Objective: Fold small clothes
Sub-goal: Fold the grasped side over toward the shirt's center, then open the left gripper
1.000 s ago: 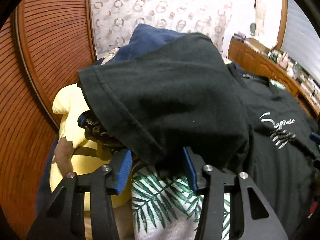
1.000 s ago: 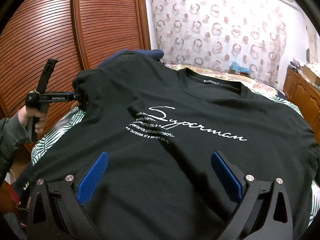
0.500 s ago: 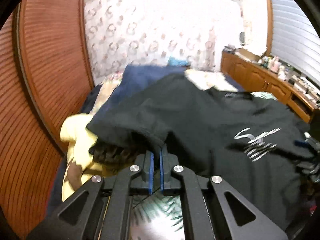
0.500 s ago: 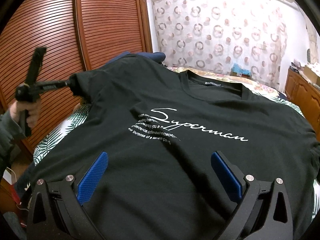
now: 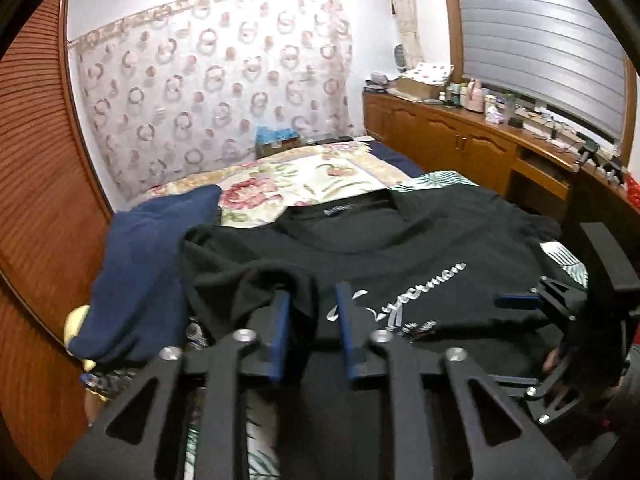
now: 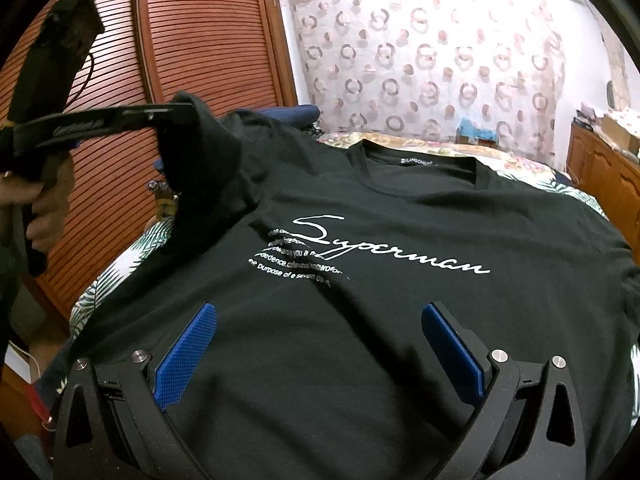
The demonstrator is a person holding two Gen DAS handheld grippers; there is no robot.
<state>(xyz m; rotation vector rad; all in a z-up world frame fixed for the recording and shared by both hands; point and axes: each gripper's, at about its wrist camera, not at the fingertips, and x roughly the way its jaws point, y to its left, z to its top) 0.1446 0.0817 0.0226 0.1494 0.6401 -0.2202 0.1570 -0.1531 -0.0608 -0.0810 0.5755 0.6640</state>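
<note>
A black T-shirt [image 6: 400, 320] with white "Superman" script lies spread face up on the bed; it also shows in the left wrist view [image 5: 400, 252]. My left gripper [image 5: 314, 296] has its blue pads partly apart, with the shirt's left sleeve [image 5: 276, 276] draped over the left pad. In the right wrist view the left gripper [image 6: 176, 116] holds that sleeve [image 6: 200, 152] lifted above the shirt. My right gripper [image 6: 320, 340] is wide open and empty, low over the shirt's lower part.
A navy garment [image 5: 144, 272] and a yellow one [image 5: 78, 320] lie at the shirt's left. A floral bedspread [image 5: 320, 176] lies beyond. A louvred wooden wardrobe [image 6: 192, 40] stands left, a wooden cabinet [image 5: 480, 140] with clutter right.
My left gripper shut on the sleeve, lifted it and swung right over the shirt; its pads now stand partly apart. The right gripper has not moved.
</note>
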